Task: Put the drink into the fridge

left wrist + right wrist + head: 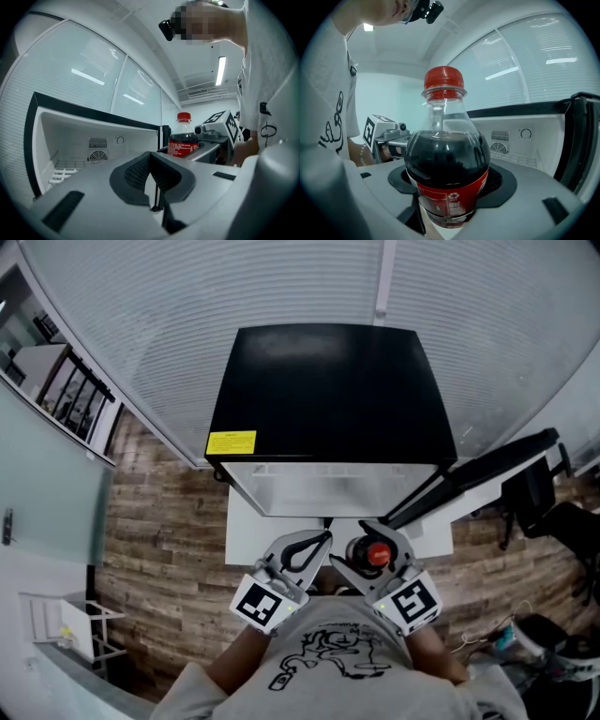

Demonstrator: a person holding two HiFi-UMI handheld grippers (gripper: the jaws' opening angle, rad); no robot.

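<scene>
Drink bottle, a clear plastic bottle of dark cola with a red cap and red label (447,161), stands upright between the fingers of my right gripper (449,183). They are clenched on its lower body, at the level of the label. From the head view I see its red cap (377,553) just in front of the fridge opening, outside the cabinet and close to my chest.

My left gripper (152,165) sits just beside the right one, on its left. Its black ribbed pads (137,174) are pressed together at the tips with nothing between them. In the left gripper view the bottle (183,139) rises past the right gripper's grey body, with its marker cube (226,123) behind.

The small black-topped fridge with a white interior (328,395) stands against the frosted wall on a wood-plank floor (159,535). Its door (480,474) is swung open to the right in the head view. Inside, on the back wall, I can make out a round fan grille (97,156) and a vent above it. A white wire shelf (63,170) lies low on the left side.
</scene>
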